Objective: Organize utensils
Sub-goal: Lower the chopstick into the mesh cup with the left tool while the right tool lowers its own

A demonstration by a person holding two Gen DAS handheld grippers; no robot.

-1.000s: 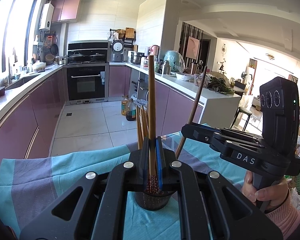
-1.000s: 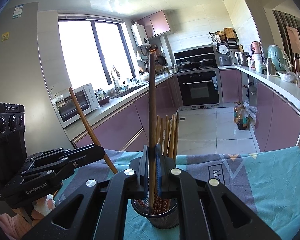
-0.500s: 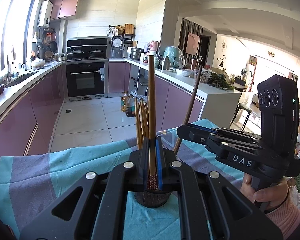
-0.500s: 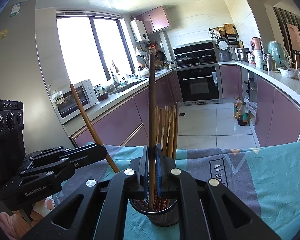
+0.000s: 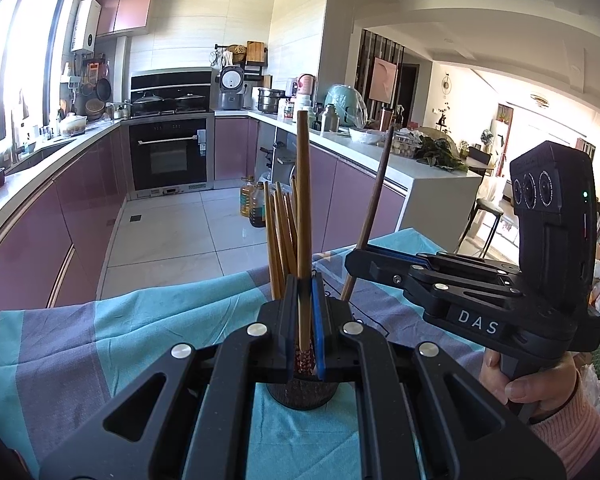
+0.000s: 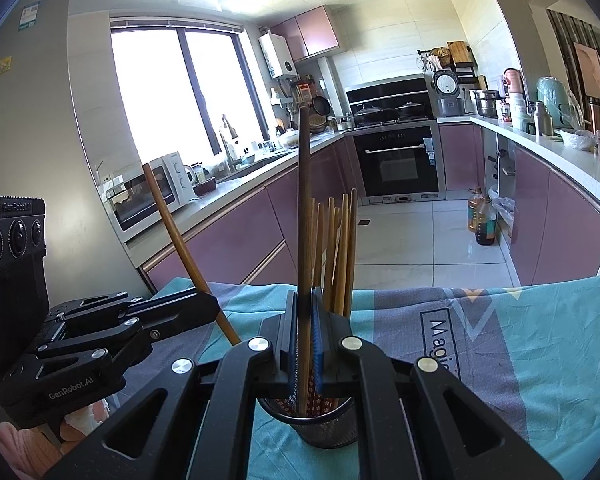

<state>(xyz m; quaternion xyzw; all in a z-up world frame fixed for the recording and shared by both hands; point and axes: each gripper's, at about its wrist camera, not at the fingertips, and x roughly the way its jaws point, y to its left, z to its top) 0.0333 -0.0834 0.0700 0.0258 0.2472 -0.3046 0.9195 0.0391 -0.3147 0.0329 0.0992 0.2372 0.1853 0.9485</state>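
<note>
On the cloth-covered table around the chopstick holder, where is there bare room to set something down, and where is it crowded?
Bare cloth lies right of the mesh holder, around the printed lettering out to the table edge. More bare cloth lies left of the left gripper. It is crowded above the holder, where both grippers, right gripper included, clamp chopsticks.

Two grippers show: the left gripper and the right gripper, each clamping one chopstick. One mesh holder sits at lower centre, holding roughly six more chopsticks. Two oil bottles stand at right.
</note>
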